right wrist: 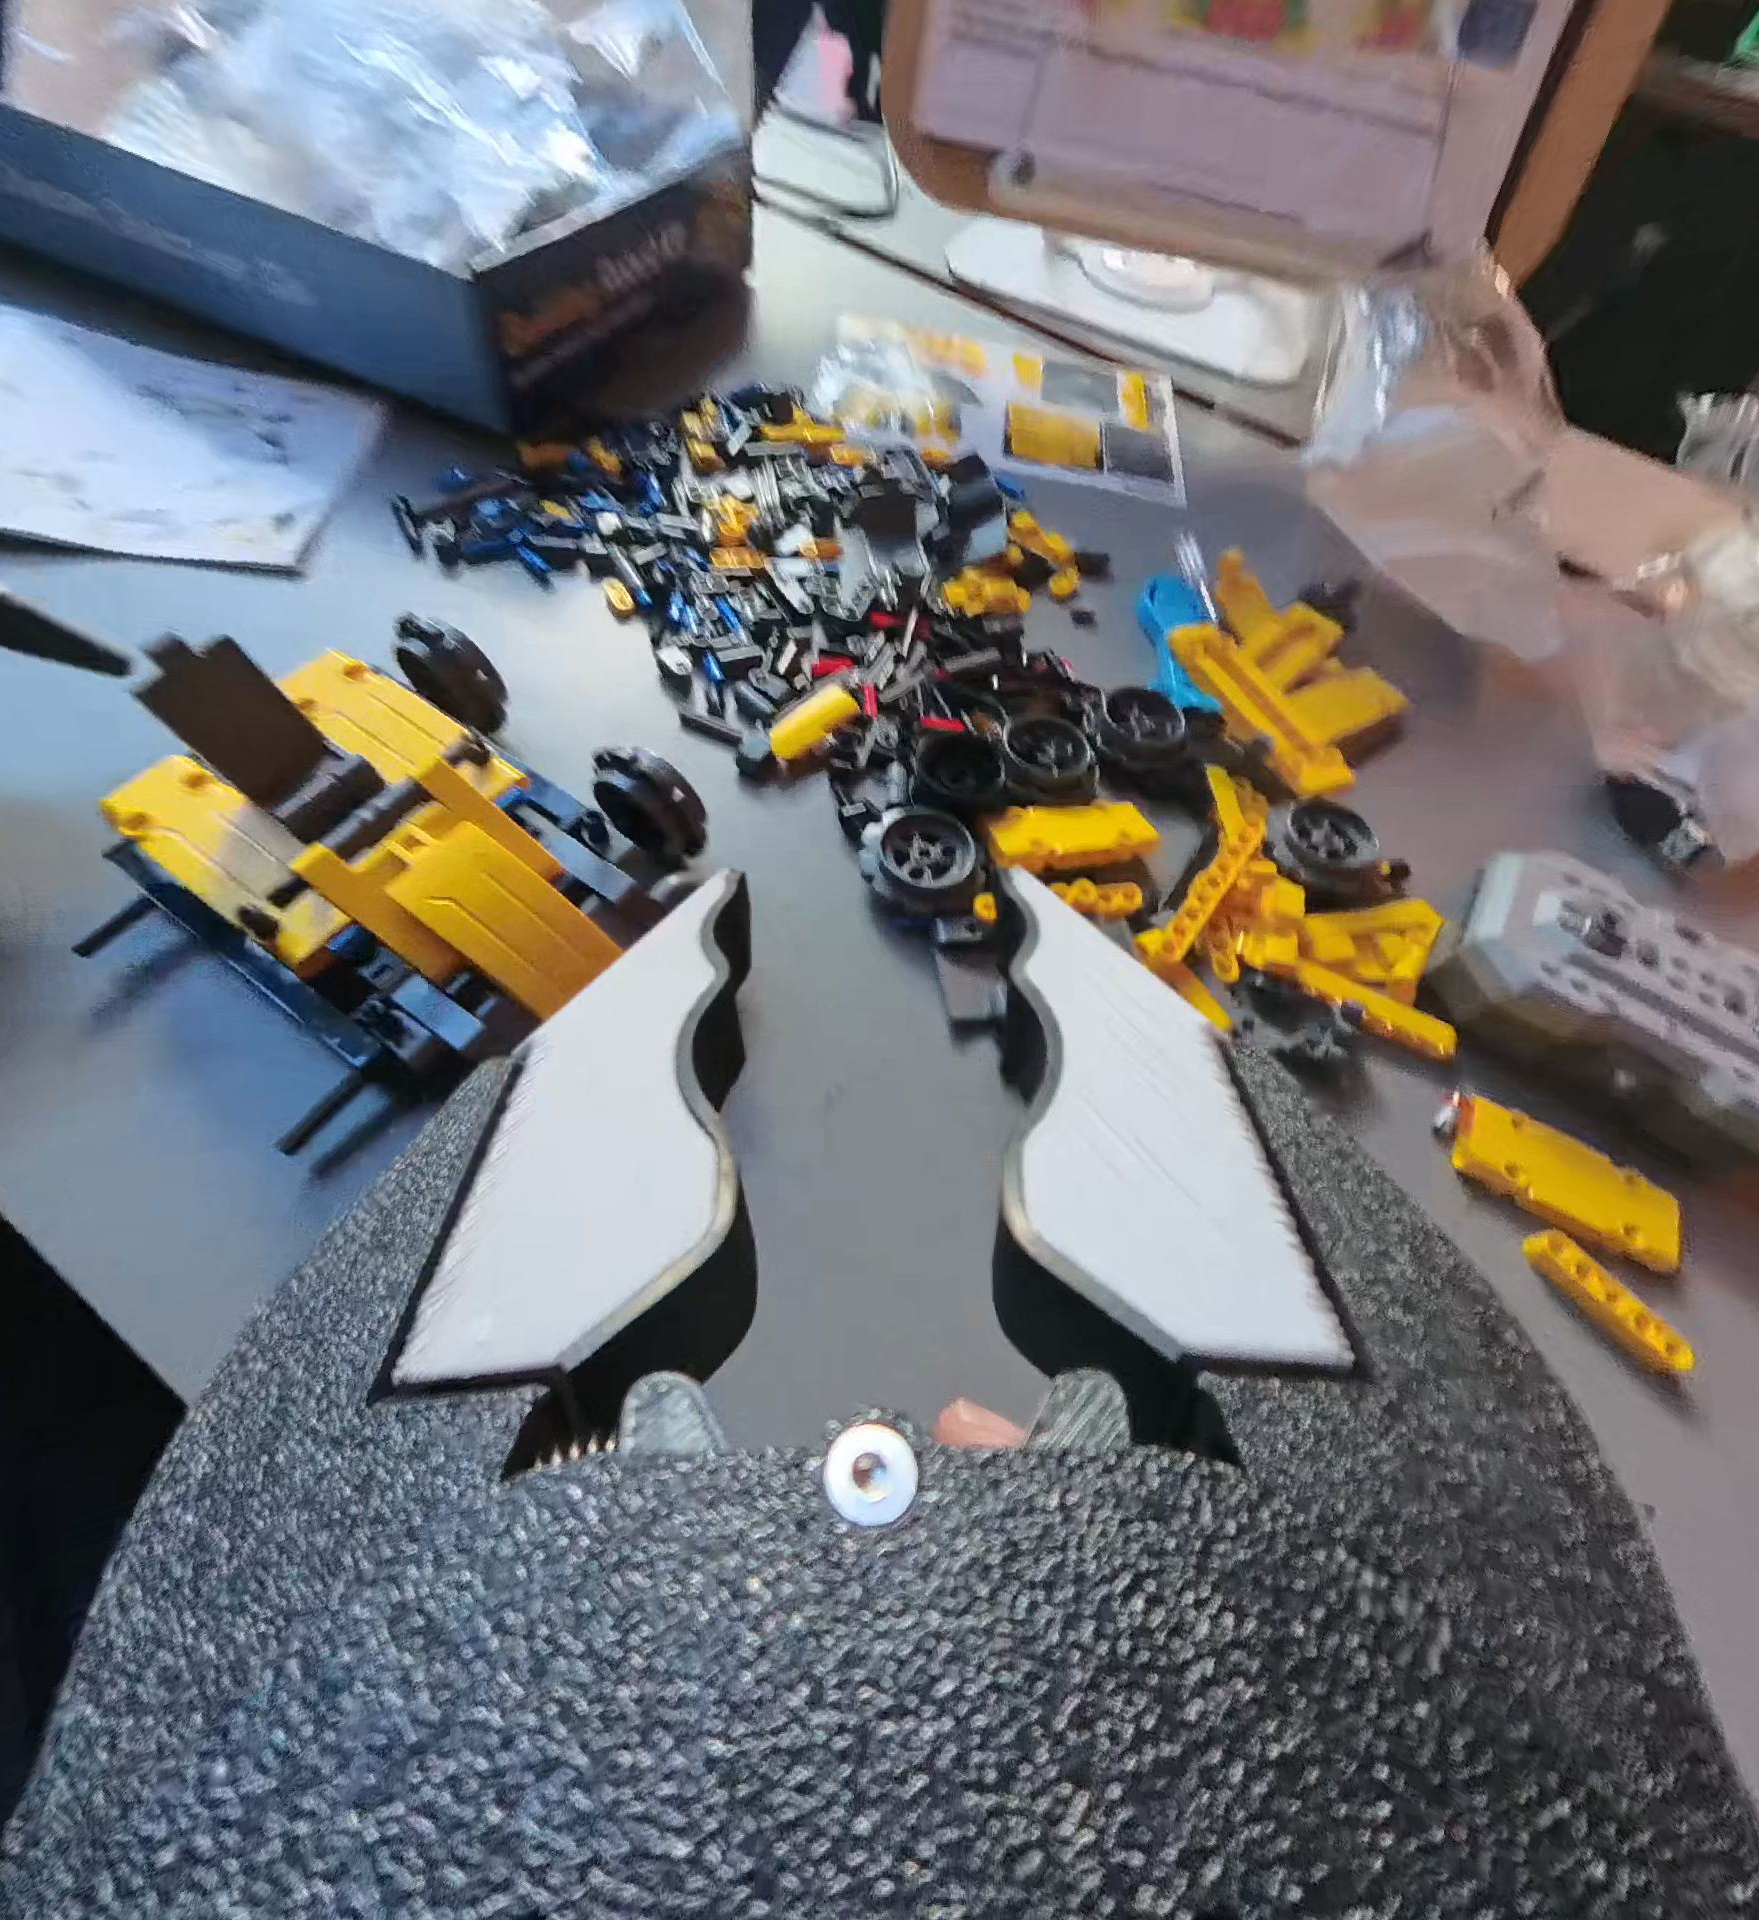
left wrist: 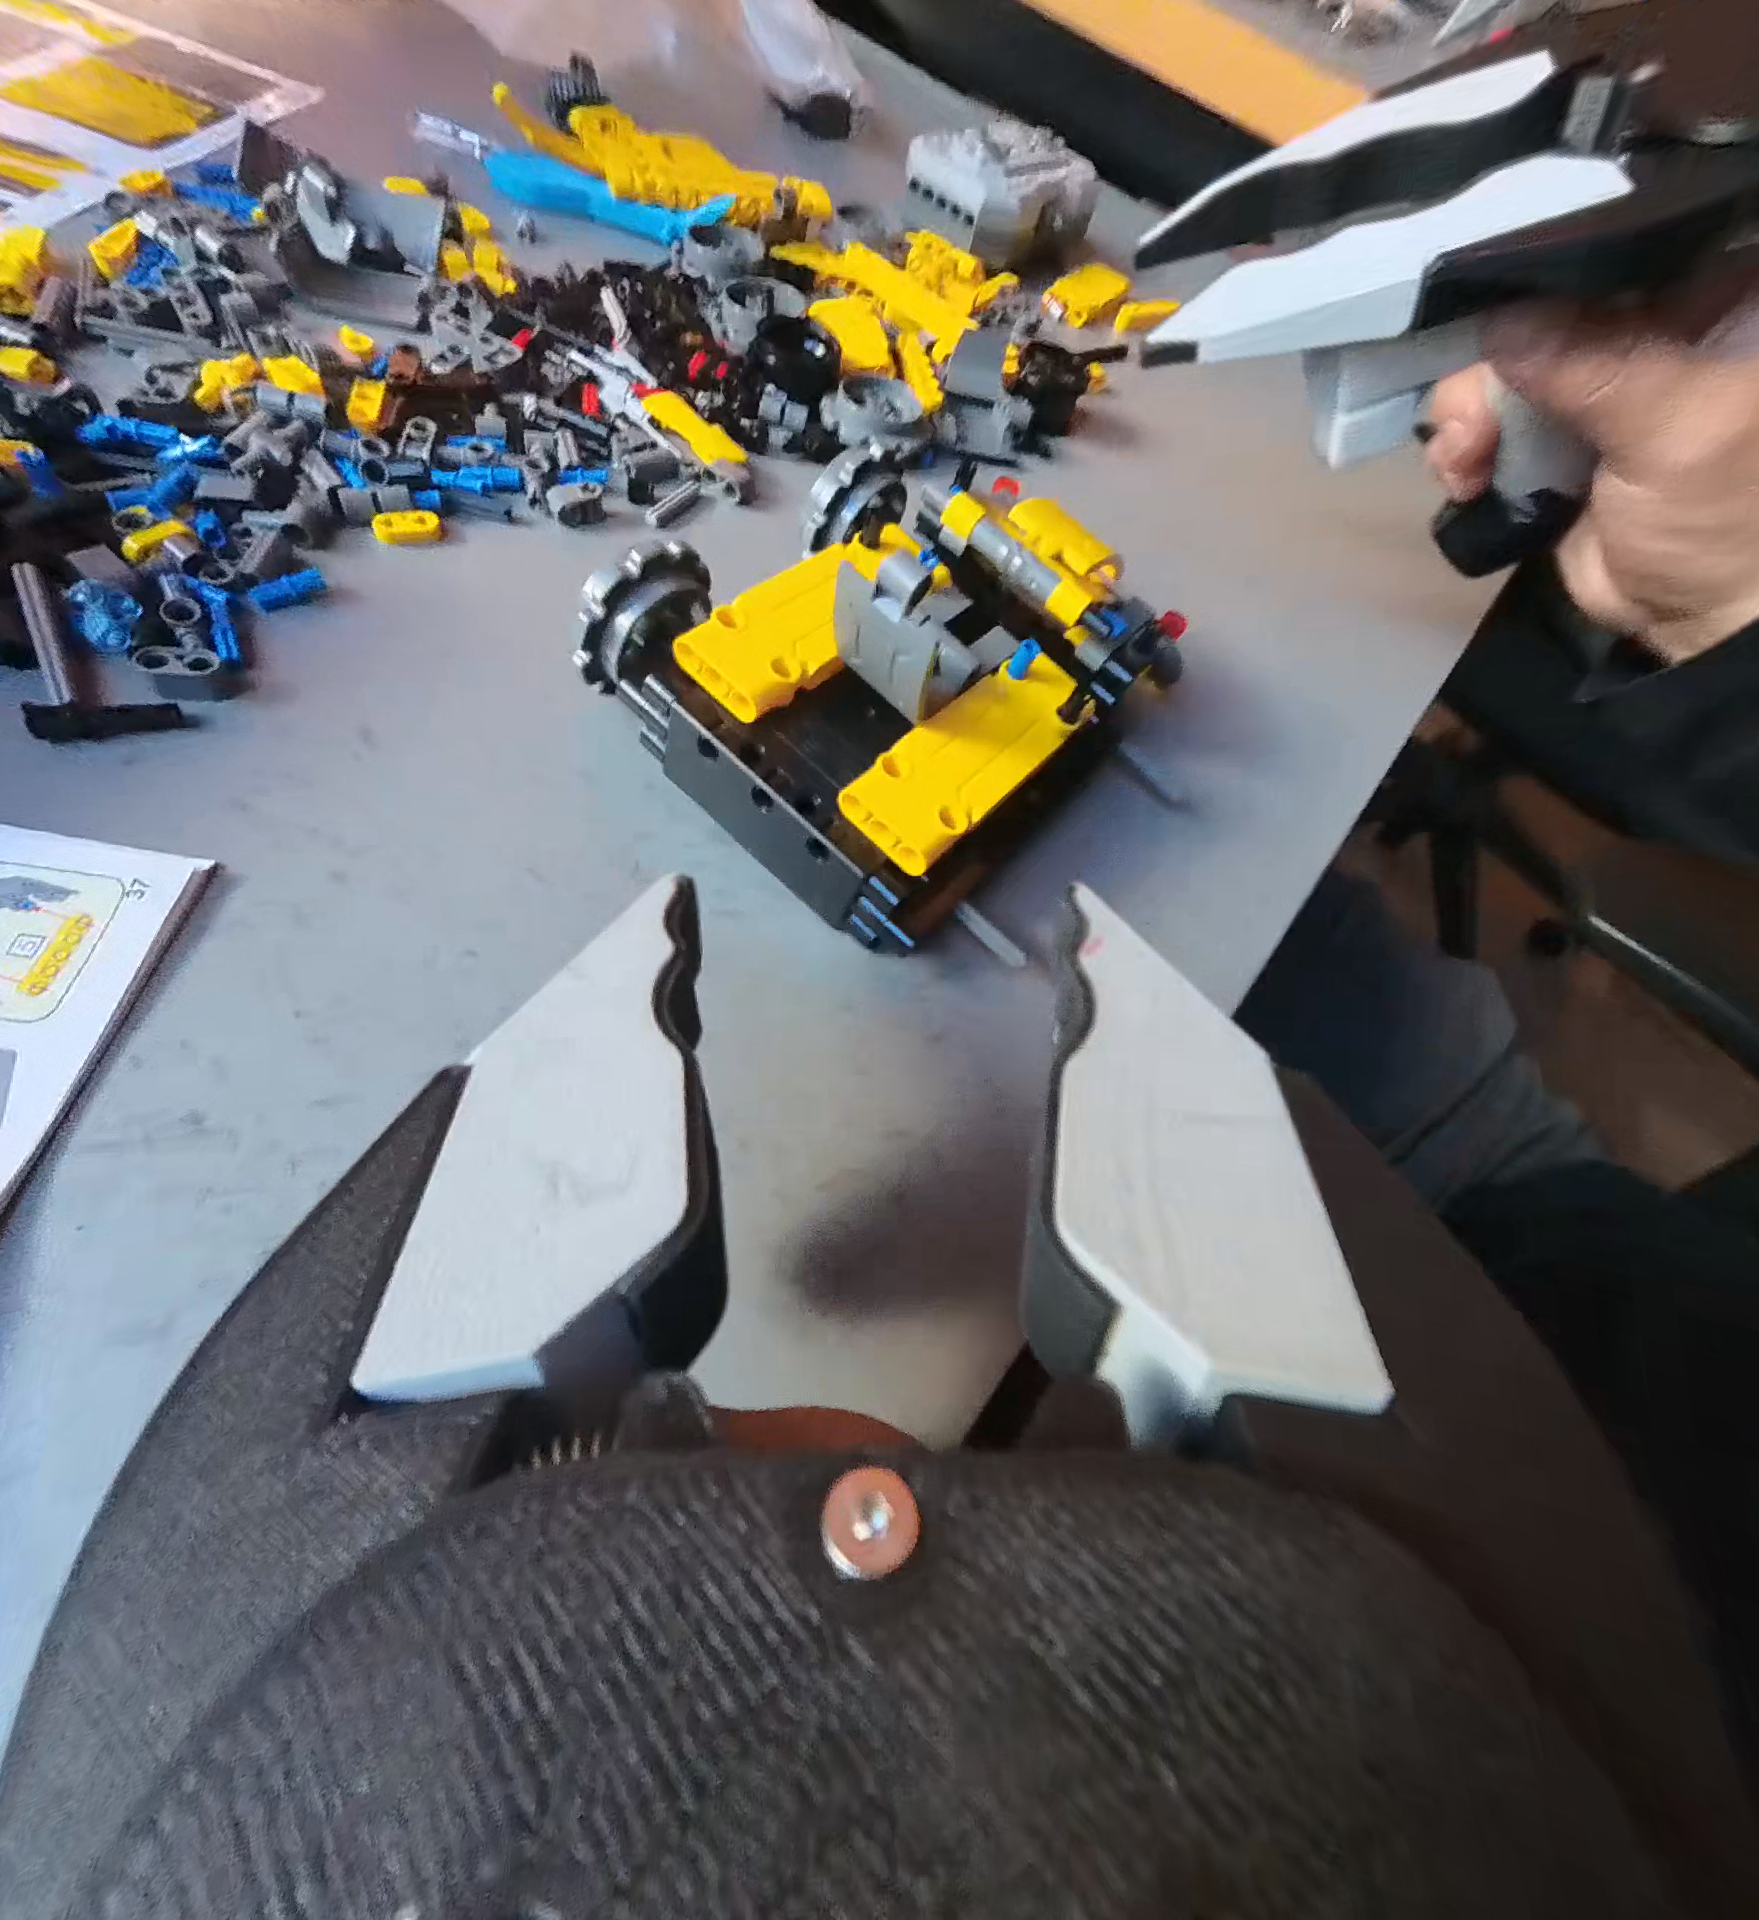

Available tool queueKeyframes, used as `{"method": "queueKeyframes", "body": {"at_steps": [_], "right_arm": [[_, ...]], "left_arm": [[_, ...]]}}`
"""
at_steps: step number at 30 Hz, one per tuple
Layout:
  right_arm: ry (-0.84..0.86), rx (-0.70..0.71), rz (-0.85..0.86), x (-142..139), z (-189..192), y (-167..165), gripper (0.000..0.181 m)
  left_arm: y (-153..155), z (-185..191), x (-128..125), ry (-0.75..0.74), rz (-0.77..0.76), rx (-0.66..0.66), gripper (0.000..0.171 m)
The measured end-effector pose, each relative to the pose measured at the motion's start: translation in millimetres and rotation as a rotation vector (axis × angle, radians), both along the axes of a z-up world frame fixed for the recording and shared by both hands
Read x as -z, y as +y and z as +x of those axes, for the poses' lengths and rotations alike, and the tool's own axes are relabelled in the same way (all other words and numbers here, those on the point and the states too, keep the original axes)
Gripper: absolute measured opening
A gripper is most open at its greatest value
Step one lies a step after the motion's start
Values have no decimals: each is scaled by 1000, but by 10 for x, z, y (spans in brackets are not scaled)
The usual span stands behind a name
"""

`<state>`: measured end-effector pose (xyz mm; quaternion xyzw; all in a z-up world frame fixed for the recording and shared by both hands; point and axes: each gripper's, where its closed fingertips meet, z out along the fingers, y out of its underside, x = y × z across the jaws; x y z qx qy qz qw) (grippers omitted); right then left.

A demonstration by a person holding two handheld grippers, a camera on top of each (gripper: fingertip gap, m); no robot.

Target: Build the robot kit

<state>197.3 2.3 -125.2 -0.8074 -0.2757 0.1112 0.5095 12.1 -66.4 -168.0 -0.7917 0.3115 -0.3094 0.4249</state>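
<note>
On the grey table (left wrist: 459,831), just beyond the left gripper (left wrist: 870,914), sits a half-built toy vehicle (left wrist: 885,686) of yellow panels on a black frame, with dark cog-like wheels at its far end and thin axles poking out at the near corner. It looks light and rigid, but being pressed together from small plastic parts it would likely shed pieces if squeezed on the yellow panels; the long black side beam seems the soundest place to take hold. The left gripper's jaws stand wide apart with nothing between them, the tips hovering just short of the vehicle's near corner, pointed down and forward at the table. The right gripper (right wrist: 875,894) is likewise parted and empty, though less widely; in its own view it hangs over bare table between the vehicle on the left and the loose pile of parts (right wrist: 854,623) on the right, nearest some black wheels (right wrist: 1000,769) and yellow beams (right wrist: 1270,935). From the left view it shows blurred at far right, held in a hand (left wrist: 1633,457) above the table edge. Farther off lie an open instruction booklet (left wrist: 23,1018) at the left, a grey block (right wrist: 1664,1008), a dark box (right wrist: 335,239) and clear plastic bags (right wrist: 1477,468).
</note>
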Motion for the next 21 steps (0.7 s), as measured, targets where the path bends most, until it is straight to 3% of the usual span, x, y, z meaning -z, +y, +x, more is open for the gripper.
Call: {"method": "queueKeyframes", "body": {"at_steps": [3, 7, 8, 9, 14, 19, 21], "right_arm": [[-15, -19, -128, 238, -31, -70, 42], [-12, -432, -144, 257, -584, -647, 15], [-34, -484, -117, 238, -661, -746, 2], [-58, -490, -99, 229, -685, -774, 2], [-44, -351, -33, 91, -535, -551, 23], [44, -160, 30, -65, -250, -249, 71], [60, -105, 12, -31, -136, -182, 76]], "left_arm": [[102, -105, -12, 9, 18, -82, 66], [331, -355, -249, -128, 67, -269, 71], [368, -405, -320, -172, 80, -298, 69], [399, -454, -359, -196, 88, -326, 68], [404, -474, -393, -188, 119, -327, 69], [359, -450, -405, -163, 152, -294, 71], [347, -446, -408, -168, 152, -280, 72]]}}
